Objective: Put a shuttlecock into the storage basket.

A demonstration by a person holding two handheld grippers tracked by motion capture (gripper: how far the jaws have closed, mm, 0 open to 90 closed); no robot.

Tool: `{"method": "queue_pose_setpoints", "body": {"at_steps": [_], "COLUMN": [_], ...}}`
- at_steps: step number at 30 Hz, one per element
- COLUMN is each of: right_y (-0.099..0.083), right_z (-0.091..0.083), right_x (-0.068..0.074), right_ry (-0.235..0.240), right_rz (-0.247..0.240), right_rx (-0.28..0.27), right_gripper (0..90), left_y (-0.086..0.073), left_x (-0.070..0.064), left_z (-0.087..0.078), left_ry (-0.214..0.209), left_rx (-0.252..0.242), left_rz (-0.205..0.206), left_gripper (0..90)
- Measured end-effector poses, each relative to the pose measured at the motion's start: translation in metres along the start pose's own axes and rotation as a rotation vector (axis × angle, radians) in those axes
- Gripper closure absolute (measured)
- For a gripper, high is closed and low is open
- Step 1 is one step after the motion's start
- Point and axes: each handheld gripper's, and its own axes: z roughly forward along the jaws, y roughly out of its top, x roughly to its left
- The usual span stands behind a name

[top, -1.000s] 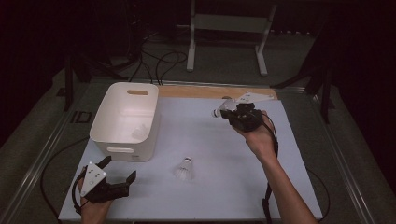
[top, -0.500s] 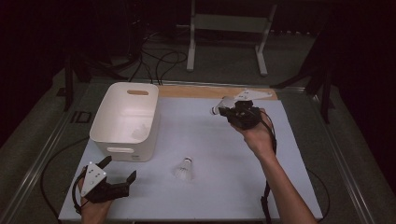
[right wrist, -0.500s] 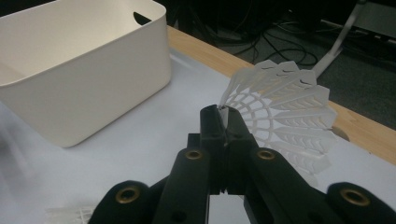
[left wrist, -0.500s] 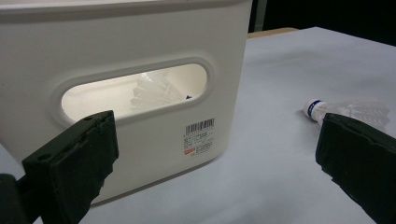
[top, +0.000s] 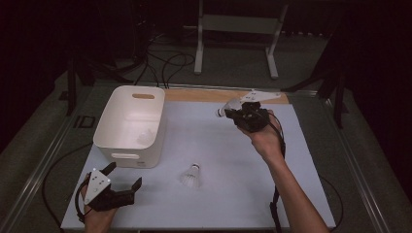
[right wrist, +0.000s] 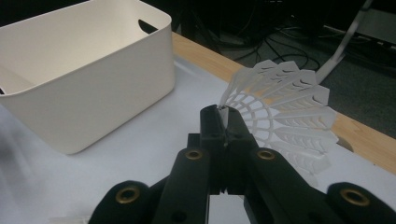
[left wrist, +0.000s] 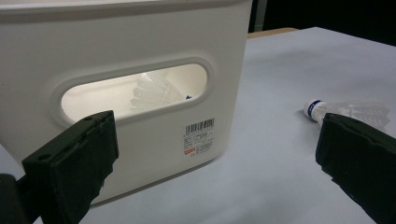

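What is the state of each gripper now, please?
Left gripper: open, holding nothing, near the white bin.
Right gripper: closed on a white shuttlecock, above the table.

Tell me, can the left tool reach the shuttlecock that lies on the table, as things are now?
Probably yes. The left tool is open and empty, and the shuttlecock lies on bare table to its right. Nothing stands between them; the white bin is off to the side.

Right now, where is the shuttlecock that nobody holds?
In the high view, the loose shuttlecock lies on the white table, near the front, just right of the white bin.
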Motion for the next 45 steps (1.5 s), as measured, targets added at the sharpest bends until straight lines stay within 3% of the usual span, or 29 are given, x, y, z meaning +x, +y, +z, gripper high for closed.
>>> {"method": "queue_pose_setpoints", "body": {"at_steps": [24,45], "right_y": [0.014,0.028], "right_z": [0.007,0.014], "right_x": [0.008,0.017], "right_ry": [0.008,0.016], "right_rz": [-0.011,-0.047], "right_rx": [-0.017,-0.023], "right_gripper": [89.2,89.2], "left_y": [0.0,0.0], "left_x": [0.001,0.001], "left_z": [-0.001,-0.001], "left_ry": [0.001,-0.001], "left_rx": [-0.001,0.0], "left_rz": [0.001,0.002], "left_gripper": [0.0,0.0]}}
